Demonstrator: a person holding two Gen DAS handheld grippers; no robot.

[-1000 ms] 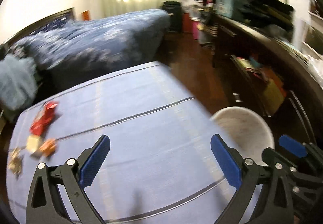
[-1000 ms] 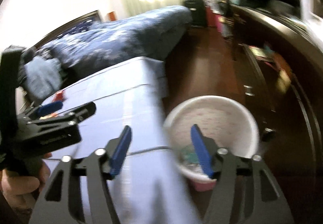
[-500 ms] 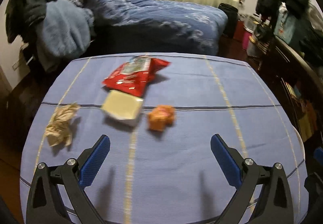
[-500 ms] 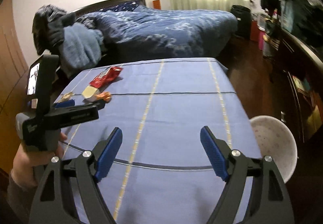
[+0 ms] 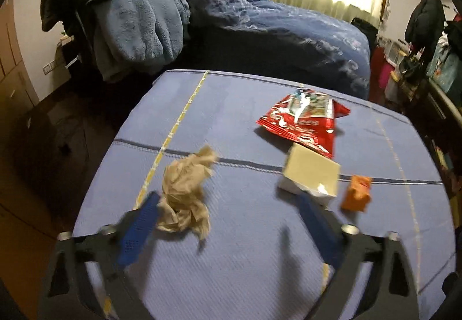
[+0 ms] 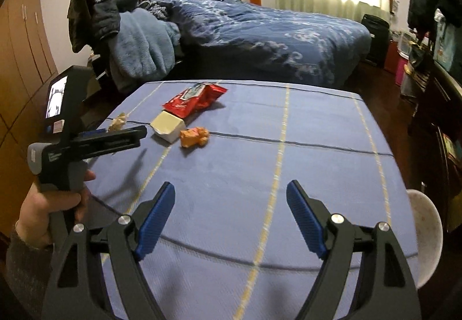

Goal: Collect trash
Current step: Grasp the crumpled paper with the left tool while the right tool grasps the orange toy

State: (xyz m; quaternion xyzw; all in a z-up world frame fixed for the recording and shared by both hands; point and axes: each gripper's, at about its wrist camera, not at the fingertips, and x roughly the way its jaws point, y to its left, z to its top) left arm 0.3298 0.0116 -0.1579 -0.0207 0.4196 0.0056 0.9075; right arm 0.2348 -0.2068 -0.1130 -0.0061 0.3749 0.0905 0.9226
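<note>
Trash lies on a blue tablecloth (image 5: pixel 245 247): a crumpled brown paper (image 5: pixel 184 193), a red snack bag (image 5: pixel 303 120), a small white box (image 5: pixel 311 175) and an orange wrapper (image 5: pixel 356 194). My left gripper (image 5: pixel 228 216) is open and empty, its left finger just beside the crumpled paper. In the right wrist view the bag (image 6: pixel 196 99), box (image 6: pixel 169 125), orange wrapper (image 6: pixel 195 136) and paper (image 6: pixel 118 121) lie at the far left. My right gripper (image 6: pixel 231 216) is open and empty over the near middle of the table. The white bin (image 6: pixel 424 236) stands at the table's right edge.
A bed with a blue duvet (image 6: pixel 274 31) stands behind the table, with a heap of blankets and clothes (image 5: pixel 130 25) at its left. Dark shelving and clutter (image 6: pixel 439 74) line the right side. Wooden wardrobes (image 6: pixel 20 54) are at the left.
My left gripper has swung left from the bin side and closed in on the trash, now next to the crumpled paper. My right gripper turned from the bin to face the table.
</note>
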